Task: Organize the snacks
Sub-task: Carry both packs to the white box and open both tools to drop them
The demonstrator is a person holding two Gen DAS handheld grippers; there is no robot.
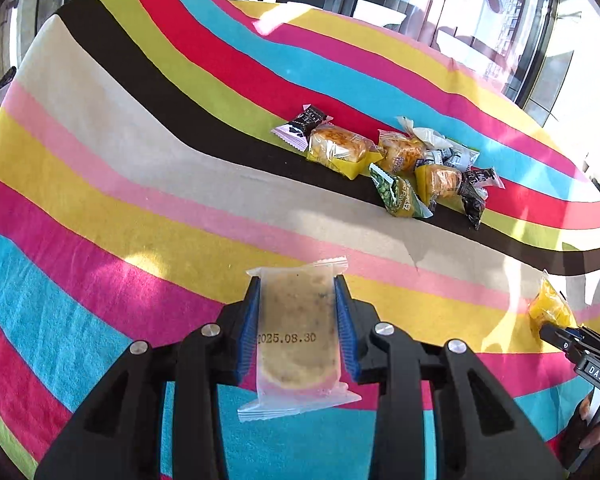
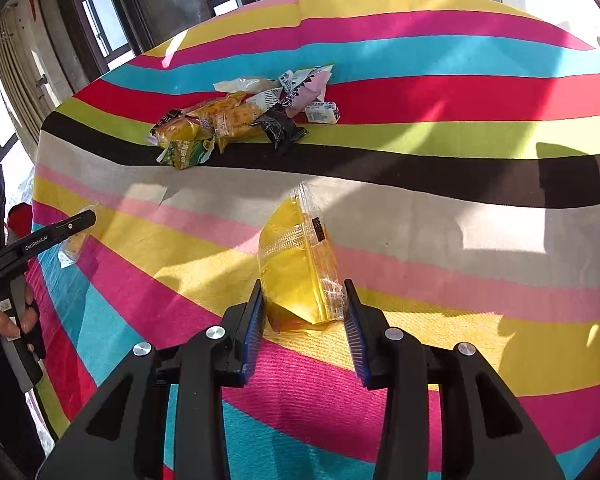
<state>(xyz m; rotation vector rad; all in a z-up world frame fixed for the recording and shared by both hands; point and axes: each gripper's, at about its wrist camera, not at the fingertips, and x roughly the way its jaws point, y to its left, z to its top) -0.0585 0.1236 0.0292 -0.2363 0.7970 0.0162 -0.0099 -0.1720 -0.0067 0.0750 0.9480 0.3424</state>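
My left gripper (image 1: pixel 296 286) is shut on a clear-wrapped round cracker packet (image 1: pixel 296 332) stamped 2025.08.30, held over the striped cloth. My right gripper (image 2: pixel 305 290) is shut on a yellow snack packet (image 2: pixel 298 264) that stands tilted above the yellow stripe; it also shows at the right edge of the left wrist view (image 1: pixel 548 308). A pile of several wrapped snacks (image 1: pixel 404 160) lies on the black and red stripes farther out, also in the right wrist view (image 2: pixel 236 120).
The table is covered with a striped cloth (image 1: pixel 140 184) in many colours. Windows and dark frames stand behind the far edge. The left gripper and the hand holding it show at the left of the right wrist view (image 2: pixel 40 240).
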